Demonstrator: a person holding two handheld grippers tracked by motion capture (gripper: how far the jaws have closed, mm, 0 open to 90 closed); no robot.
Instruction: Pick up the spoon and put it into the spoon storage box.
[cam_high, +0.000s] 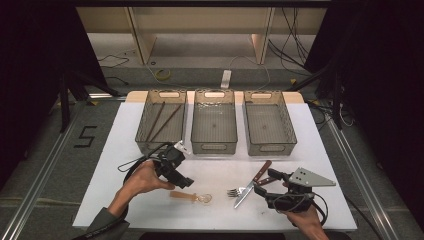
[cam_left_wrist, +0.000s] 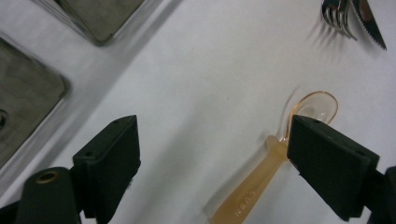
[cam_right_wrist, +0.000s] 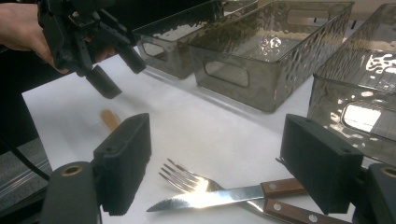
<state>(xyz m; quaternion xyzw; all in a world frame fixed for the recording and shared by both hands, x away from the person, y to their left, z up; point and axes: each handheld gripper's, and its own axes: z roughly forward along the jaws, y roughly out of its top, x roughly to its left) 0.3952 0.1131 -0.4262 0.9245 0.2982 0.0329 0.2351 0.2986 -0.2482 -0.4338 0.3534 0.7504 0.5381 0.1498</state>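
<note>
Left gripper (cam_high: 184, 181) in left hand (cam_high: 145, 177), jaws wide apart, tilted down, hovering above table, left of centre near front edge. Right gripper (cam_high: 261, 184) in right hand (cam_high: 305, 216), jaws open, level, toward front right corner.

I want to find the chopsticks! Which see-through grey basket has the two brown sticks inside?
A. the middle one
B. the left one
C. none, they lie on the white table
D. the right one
B: in the high view, the two thin brown sticks lie slanted inside the left see-through grey plastic basket, while the middle basket and the right basket hold none.
</note>
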